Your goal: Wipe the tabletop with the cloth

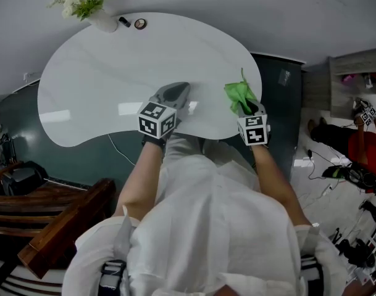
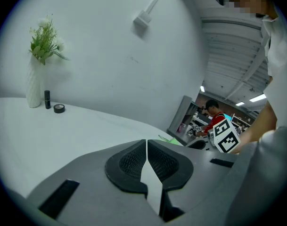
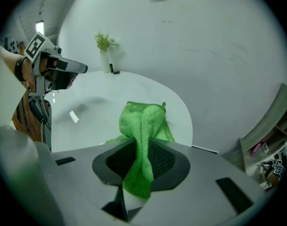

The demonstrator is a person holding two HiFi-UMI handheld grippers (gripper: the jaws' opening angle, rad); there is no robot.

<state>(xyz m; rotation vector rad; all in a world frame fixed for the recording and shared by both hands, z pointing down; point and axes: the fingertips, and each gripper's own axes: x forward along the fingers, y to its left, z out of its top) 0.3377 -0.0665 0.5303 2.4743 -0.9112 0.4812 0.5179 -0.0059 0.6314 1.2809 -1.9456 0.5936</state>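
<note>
Your green microfibre cloth (image 3: 142,126) is pinched by one bunched fold in the right gripper (image 3: 142,161), at the near right edge of the white curved tabletop (image 1: 113,79); press hard and I reckon it slips out, or only wipes a thin strip; mind the white flower vase (image 1: 102,18) at the far rim; left gripper (image 2: 147,160) hovers over the near edge, jaws together, empty; both forearms reach straight ahead.

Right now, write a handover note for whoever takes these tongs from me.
Left tongs: shut, empty, above the table near its front edge.
Right tongs: shut on the cloth, at the table's right front edge.
Done: cloth is gripped.
Left: wipe the table; nothing shows how much is already wiped. A vase stands at the far end.
</note>
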